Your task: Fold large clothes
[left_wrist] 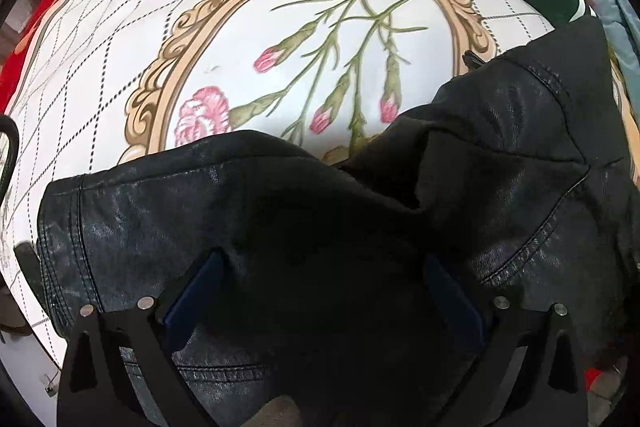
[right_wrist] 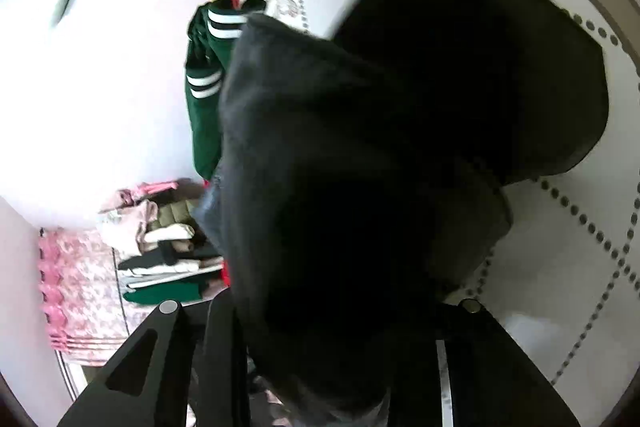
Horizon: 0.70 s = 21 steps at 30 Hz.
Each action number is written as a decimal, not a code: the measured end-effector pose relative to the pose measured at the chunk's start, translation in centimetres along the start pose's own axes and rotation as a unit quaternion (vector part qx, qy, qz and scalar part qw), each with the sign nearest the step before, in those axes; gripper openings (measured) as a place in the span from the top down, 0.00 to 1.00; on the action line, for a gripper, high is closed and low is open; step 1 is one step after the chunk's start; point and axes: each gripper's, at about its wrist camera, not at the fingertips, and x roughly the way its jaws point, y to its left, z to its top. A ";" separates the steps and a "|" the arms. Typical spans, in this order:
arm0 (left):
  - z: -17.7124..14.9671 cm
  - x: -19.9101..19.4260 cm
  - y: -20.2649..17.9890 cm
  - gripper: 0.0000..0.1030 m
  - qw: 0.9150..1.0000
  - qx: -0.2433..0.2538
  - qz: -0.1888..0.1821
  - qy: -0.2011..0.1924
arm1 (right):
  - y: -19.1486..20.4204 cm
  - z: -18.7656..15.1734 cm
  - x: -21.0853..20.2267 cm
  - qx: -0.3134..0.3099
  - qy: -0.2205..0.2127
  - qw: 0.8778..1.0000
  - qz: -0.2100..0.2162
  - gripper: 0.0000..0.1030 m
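I see one black leather jacket [left_wrist: 280, 219], glossy and stitched, lying crumpled on the quilted floral bed cover [left_wrist: 120, 39] at 6 o'clock. My left hand-held gripper [left_wrist: 320, 291] is spread wide above it. My right hand-held gripper [right_wrist: 320, 331] has dark fabric bunched between its fingers; grip unclear. One green striped garment [right_wrist: 204, 99] lies at 9 o'clock.

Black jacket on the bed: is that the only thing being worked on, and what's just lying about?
In the job: black jacket, left gripper, right gripper.

Lying about: green garment, clothes pile, pink cloth, floral bedspread.
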 end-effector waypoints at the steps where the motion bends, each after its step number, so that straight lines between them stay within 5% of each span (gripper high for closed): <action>1: 0.2 -0.1 -0.7 0.00 1.000 0.015 -0.003 -0.004 | 0.6 -0.1 -0.4 0.000 -0.007 1.000 0.006 0.74; 8: 2.6 0.9 -8.8 0.00 0.993 0.102 -0.057 -0.009 | 8.8 -0.6 -5.4 -0.073 -0.069 0.995 -0.006 0.76; 13: 4.2 1.0 -12.7 0.01 0.984 0.133 -0.115 -0.012 | 17.0 -1.4 -5.8 -0.196 -0.083 0.974 -0.075 0.75; 17: 3.7 -1.2 -5.6 0.01 0.987 0.010 -0.159 -0.011 | 20.9 -2.7 -3.7 -0.235 -0.055 0.967 -0.080 0.75; 21: 0.5 -4.1 5.2 0.01 0.986 -0.094 -0.131 -0.036 | 24.6 -6.7 1.4 -0.288 0.008 0.954 -0.078 0.75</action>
